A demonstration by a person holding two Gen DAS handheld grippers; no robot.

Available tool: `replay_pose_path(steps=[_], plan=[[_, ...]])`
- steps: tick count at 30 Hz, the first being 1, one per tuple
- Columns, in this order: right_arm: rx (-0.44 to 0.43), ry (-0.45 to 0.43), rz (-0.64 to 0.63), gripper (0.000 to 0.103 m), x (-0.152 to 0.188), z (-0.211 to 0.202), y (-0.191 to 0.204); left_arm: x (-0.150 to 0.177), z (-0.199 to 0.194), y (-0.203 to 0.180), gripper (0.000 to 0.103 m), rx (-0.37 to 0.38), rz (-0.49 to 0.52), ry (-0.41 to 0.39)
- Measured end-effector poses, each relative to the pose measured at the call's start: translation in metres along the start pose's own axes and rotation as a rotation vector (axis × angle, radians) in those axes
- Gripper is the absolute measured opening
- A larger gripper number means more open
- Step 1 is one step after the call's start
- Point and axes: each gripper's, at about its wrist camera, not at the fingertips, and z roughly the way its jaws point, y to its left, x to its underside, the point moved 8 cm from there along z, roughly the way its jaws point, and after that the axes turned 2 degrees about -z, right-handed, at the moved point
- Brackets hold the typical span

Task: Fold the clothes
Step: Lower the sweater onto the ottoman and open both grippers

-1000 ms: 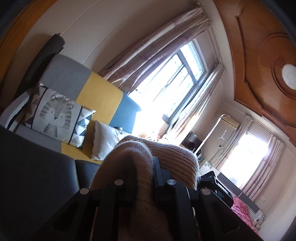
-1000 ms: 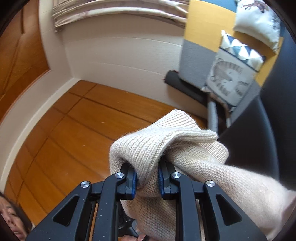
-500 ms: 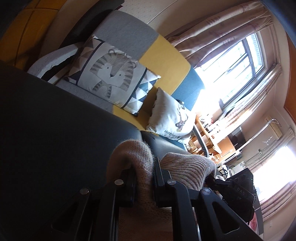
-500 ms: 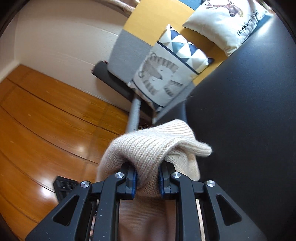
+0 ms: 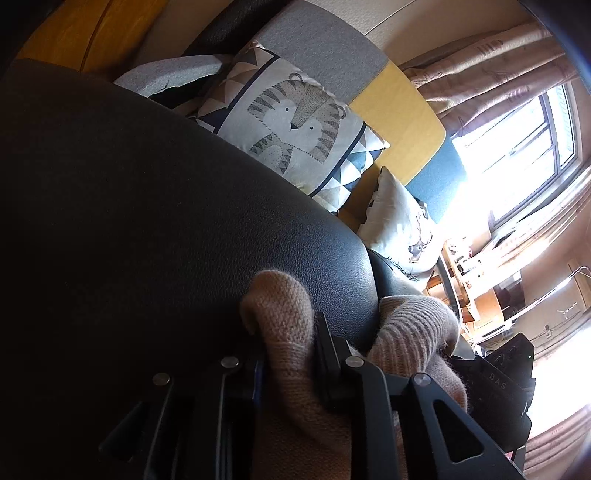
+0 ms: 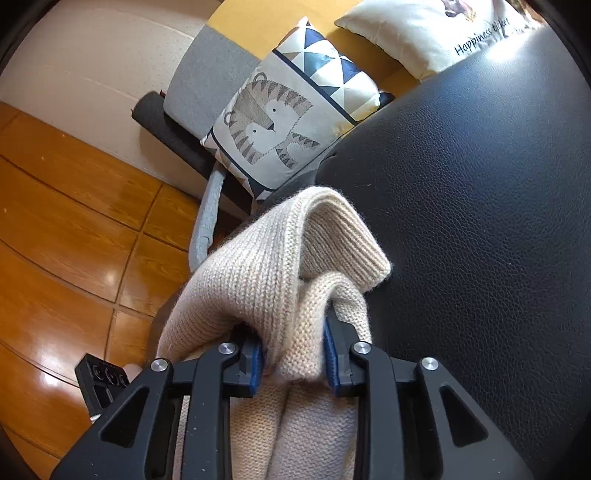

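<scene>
Left wrist view: the left gripper [image 5: 286,350] is clamping a bunched fold of the beige ribbed-knit sweater [image 5: 291,369], the knit bulging up between and past its black fingers. Just ahead of the fingertips, a black leather-textured cushion surface [image 5: 147,229] is filling the frame, the sweater sitting right over its edge. Farther ahead, a white square pillow printed with a grey tiger [image 5: 291,125] is leaning against a grey, yellow and blue sofa back [image 5: 399,99]; to the gripper's right, a bright window with beige curtains [image 5: 517,122] is glaring out. Right wrist view: the right gripper [image 6: 293,363] is pinching another thick fold of the same sweater [image 6: 266,273] between blue-padded fingers [image 6: 255,363], the ribbed hem flopping forward beyond the tips. The black cushion [image 6: 480,221] is lying ahead and right; glossy orange wooden flooring [image 6: 66,229] is showing to the left. The tiger pillow [image 6: 280,118] is sitting ahead, with a cream pillow lettered "Happiness ticket" [image 6: 424,29] beyond it.
</scene>
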Motion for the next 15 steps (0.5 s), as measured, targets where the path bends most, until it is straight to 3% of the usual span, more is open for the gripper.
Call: replay_pose_path(steps=[3,8,11,15], plan=[[0.024,-0.027,-0.050,0.043,0.001,-0.027,0.014,0.001,-0.017,-0.002,0.021,-0.036,-0.033,0.012],[0.048,-0.124,-0.130,0.043,0.024,-0.093,0.029,0.011,-0.062,-0.013,0.022,0.019,0.009,-0.017],[0.062,-0.152,-0.152,0.043,0.056,-0.124,0.023,0.019,-0.088,-0.019,0.022,0.050,0.037,-0.028],[0.102,-0.163,-0.150,0.044,0.103,-0.148,0.008,0.057,-0.106,-0.012,0.022,0.060,0.081,0.028]])
